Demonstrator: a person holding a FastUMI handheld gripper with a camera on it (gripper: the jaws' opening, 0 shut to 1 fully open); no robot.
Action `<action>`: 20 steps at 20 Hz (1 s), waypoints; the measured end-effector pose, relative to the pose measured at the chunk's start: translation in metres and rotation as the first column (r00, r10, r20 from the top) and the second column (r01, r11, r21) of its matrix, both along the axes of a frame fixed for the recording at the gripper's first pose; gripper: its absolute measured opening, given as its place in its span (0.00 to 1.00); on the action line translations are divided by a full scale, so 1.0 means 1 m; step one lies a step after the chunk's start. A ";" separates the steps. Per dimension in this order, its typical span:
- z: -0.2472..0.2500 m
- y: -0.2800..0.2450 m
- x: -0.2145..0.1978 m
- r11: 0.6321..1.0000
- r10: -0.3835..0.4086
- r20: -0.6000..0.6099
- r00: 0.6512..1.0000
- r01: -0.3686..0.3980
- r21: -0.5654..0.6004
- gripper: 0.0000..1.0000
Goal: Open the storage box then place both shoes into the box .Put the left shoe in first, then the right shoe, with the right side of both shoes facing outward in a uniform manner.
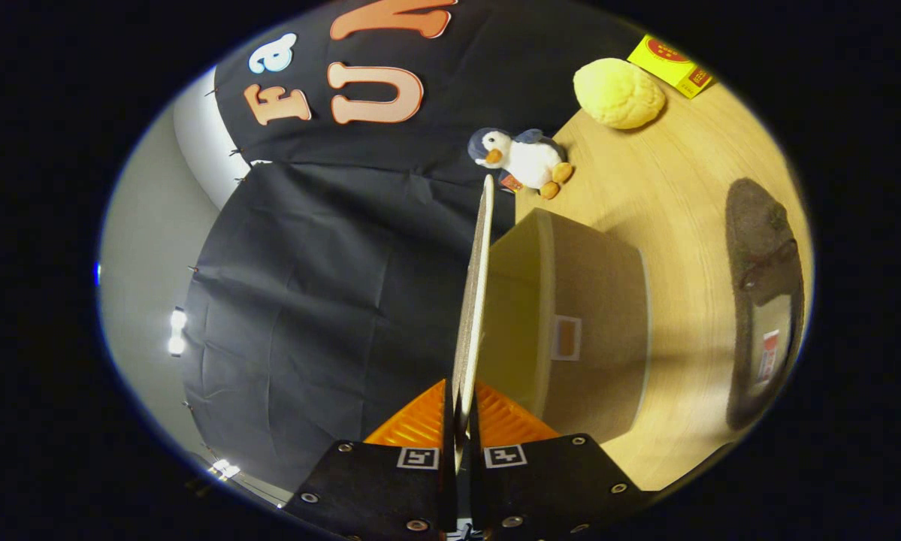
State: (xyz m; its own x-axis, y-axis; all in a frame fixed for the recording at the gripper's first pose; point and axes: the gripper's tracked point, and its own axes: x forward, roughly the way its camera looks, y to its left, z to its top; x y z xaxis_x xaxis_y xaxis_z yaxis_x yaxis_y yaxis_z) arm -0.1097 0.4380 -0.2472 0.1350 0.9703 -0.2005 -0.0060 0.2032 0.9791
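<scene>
- Two fingers of the gripper (459, 421), at the bottom centre of the frame, are closed tight on the near edge of the box lid (474, 300), one finger on each face of it.
- Seen edge-on, the lid runs from the fingers up the middle of the frame, swung away from the storage box (593, 315).
- Just right of the lid, the box stands on the wooden table (683, 195) with its pale inside showing.
- At the right edge lies a dark shoe (764, 300), apart from the box.
- Beyond the lid's far end sits a penguin plush (521, 158); a yellow round plush (619, 92) and a yellow carton (672, 66) lie at upper right.
</scene>
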 end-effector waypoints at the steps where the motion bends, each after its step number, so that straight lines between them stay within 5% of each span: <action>1: 0.015 0.007 0.003 1.000 -0.005 -0.001 1.000 0.005 0.022 0.05; 10: 0.107 0.089 -0.002 0.995 0.101 0.224 0.969 -0.104 0.003 0.10; 16: 0.116 0.165 -0.012 0.989 0.145 0.238 0.960 -0.139 -0.039 0.10; 20: 0.117 0.201 -0.015 0.988 0.145 0.325 0.935 -0.117 -0.105 0.23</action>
State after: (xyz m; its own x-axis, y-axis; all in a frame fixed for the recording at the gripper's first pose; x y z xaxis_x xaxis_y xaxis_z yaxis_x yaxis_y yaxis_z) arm -0.1244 0.6388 -0.1298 0.0804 0.9658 -0.2463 -0.3585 0.2586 0.8970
